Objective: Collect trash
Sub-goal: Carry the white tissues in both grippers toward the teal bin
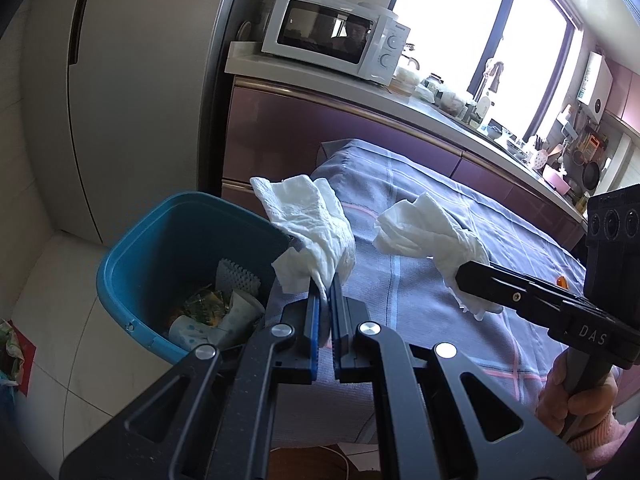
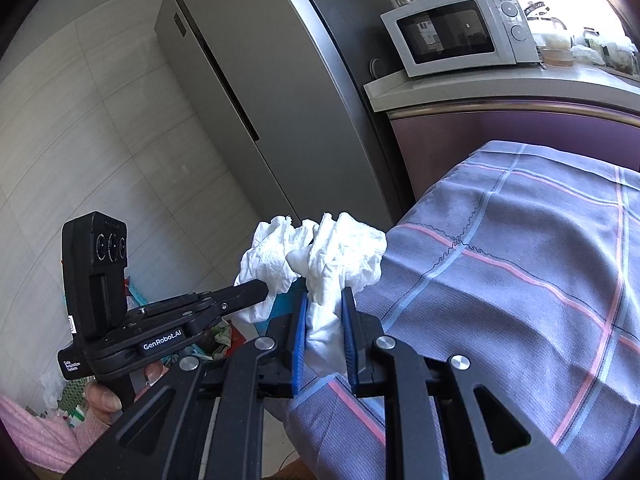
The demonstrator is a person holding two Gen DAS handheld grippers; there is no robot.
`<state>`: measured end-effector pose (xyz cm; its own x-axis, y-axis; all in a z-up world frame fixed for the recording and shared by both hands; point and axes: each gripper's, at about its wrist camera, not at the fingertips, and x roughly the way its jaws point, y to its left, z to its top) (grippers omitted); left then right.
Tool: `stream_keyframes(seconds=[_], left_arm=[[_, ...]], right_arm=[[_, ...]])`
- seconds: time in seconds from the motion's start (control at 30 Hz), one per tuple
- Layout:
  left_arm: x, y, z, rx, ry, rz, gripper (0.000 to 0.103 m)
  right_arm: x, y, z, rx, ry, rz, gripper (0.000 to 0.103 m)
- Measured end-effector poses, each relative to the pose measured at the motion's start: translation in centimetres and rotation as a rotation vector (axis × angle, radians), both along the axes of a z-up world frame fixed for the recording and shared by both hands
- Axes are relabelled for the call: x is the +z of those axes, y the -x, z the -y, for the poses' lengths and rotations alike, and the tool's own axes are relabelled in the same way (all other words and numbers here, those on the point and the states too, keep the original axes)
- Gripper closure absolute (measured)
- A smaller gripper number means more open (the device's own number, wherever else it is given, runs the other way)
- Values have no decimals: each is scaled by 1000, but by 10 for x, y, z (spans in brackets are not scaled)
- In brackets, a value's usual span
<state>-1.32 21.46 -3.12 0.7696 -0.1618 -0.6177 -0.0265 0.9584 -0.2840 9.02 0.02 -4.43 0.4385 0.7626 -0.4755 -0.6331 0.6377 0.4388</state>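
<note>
My left gripper [image 1: 326, 286] is shut on a crumpled white tissue [image 1: 312, 220], held at the table's left edge beside the rim of the blue trash bin [image 1: 132, 264]. The bin holds several pieces of trash [image 1: 216, 312]. My right gripper [image 2: 325, 300] is shut on a second white tissue [image 2: 340, 252], held just above the cloth near the table's left end. In the left wrist view the right gripper [image 1: 460, 276] comes in from the right with that tissue [image 1: 424, 228]. In the right wrist view the left gripper [image 2: 266, 288] holds its tissue [image 2: 264, 256] just left of mine.
The table is covered by a purple plaid cloth [image 1: 460, 208]. A small orange bit [image 1: 562, 281] lies on it at the right. A grey fridge [image 2: 248, 80] stands behind the bin. A counter with a white microwave [image 1: 336, 32] runs along the back. Bags lie on the floor [image 1: 10, 352].
</note>
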Motion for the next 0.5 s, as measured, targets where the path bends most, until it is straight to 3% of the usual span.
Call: stream_keyframes(seconds=[0.5], left_arm=[[1,0,-15,40,-6,4,98]], right_arm=[[3,-2,-14,25,13,9,87]])
